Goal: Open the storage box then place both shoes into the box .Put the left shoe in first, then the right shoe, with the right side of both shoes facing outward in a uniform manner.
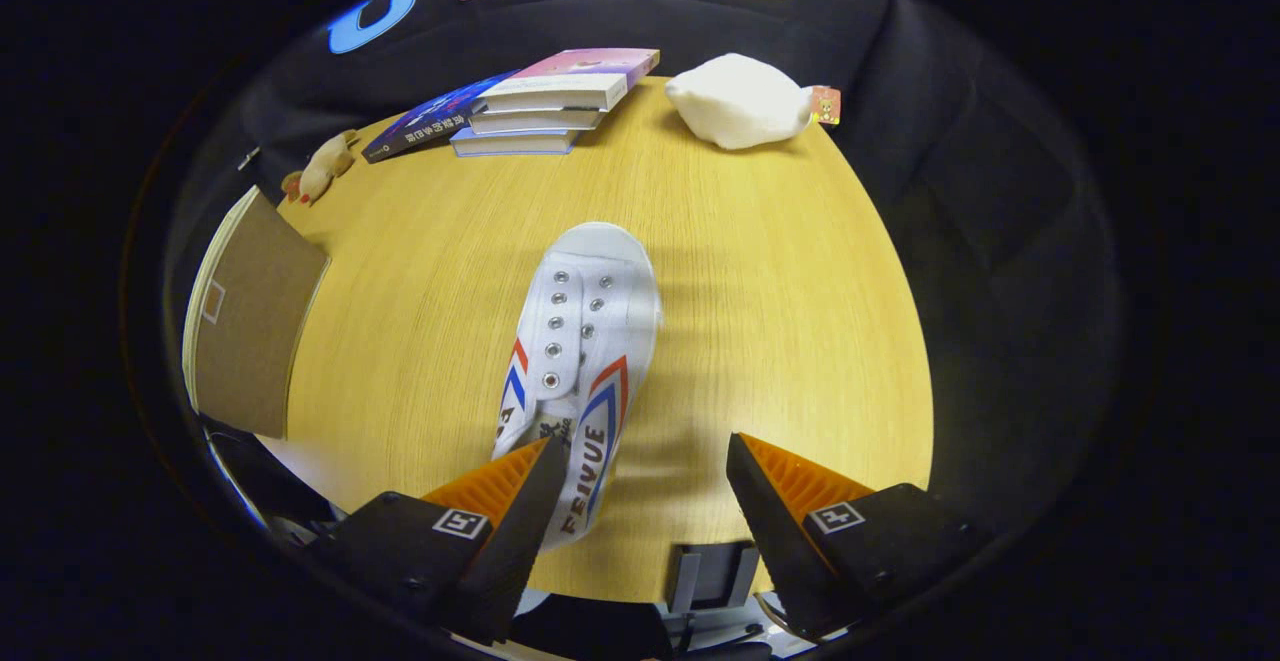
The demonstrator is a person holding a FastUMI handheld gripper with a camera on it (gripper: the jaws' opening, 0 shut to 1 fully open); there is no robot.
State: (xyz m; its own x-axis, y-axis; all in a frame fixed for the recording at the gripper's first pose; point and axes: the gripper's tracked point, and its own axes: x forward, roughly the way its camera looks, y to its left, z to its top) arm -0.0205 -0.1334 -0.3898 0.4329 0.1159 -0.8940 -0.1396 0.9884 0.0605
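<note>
A white canvas shoe (pixel 585 341) with red and blue stripes and no laces lies on the wooden table (pixel 780 341), toe pointing away from me. My gripper (pixel 645 456) stands open above its heel end. The left finger (pixel 510 511) covers part of the shoe's heel; the right finger (pixel 790 501) is off to the shoe's right, over bare table. Nothing is pressed between the fingers. A brown cardboard panel (pixel 250 316), seemingly the storage box or its lid, stands at the table's left edge.
A stack of books (pixel 540 101) lies at the far side of the table. A white cloth bundle (pixel 740 101) with a small tag sits to their right. A small plush toy (pixel 320 166) rests at the far left.
</note>
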